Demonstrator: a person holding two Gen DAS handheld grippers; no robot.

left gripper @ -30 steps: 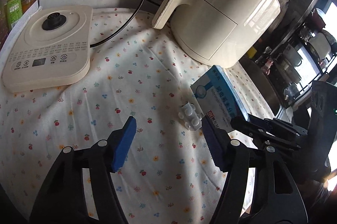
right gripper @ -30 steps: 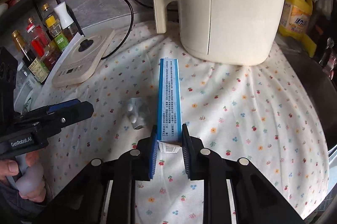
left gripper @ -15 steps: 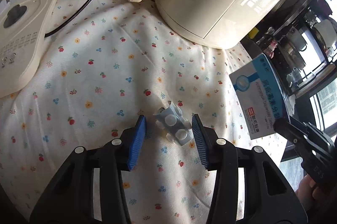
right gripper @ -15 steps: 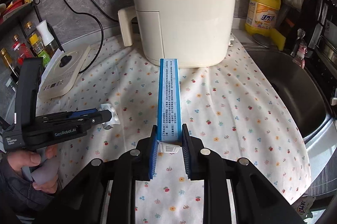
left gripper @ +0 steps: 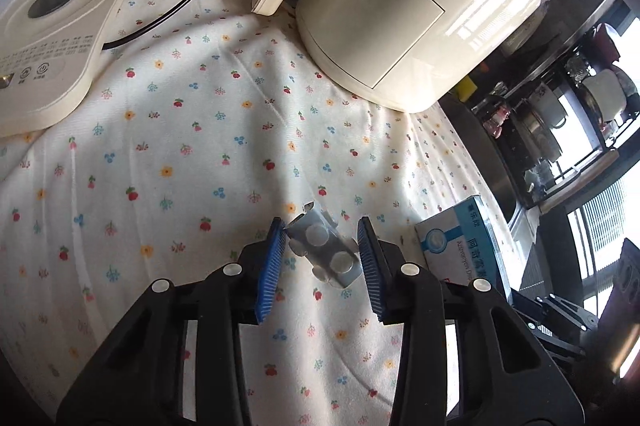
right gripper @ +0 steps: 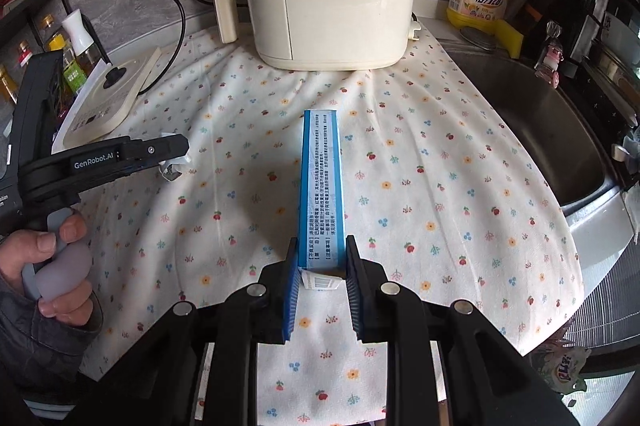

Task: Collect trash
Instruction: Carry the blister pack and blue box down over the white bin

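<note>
My left tongs [left gripper: 322,252] pinch the blister pack [left gripper: 323,251], its long axis slanting across the pads, lifted above the counter [left gripper: 180,162]. My right tongs [right gripper: 322,272] clamp the blue box [right gripper: 322,194], pointing forward, to the right of the left tongs.

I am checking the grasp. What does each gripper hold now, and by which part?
The right gripper holds the blue medicine box by its near end, jaws on its two broad faces. The left gripper grips the blister pack across its two edges.
</note>
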